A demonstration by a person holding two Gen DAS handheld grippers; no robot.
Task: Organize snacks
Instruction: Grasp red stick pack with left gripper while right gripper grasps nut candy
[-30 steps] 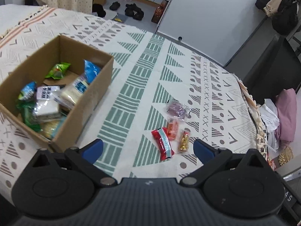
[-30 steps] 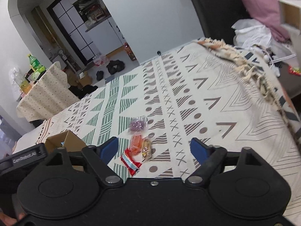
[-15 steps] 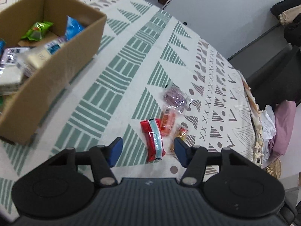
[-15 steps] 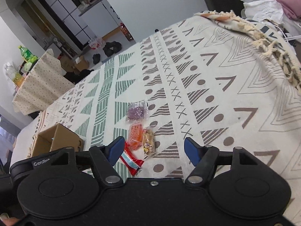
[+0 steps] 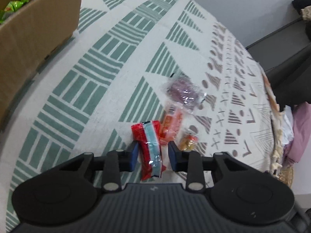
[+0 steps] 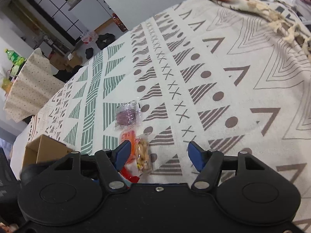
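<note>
Left tongs (image 5: 153,155) lowered, now straddling crinkly red foil packet (image 5: 148,145), jaws apart.

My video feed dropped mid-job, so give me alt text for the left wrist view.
The left gripper is open, straddling a red snack packet with a pale blue stripe on the patterned blanket. An orange packet, a yellowish candy packet and a purple packet lie beyond; a brown cardboard box sits upper left.

A lived-in home: patterned bedspread (image 6: 213,62), shoes (image 6: 105,38) on floor, heaped clothes (image 5: 299,128).
</note>
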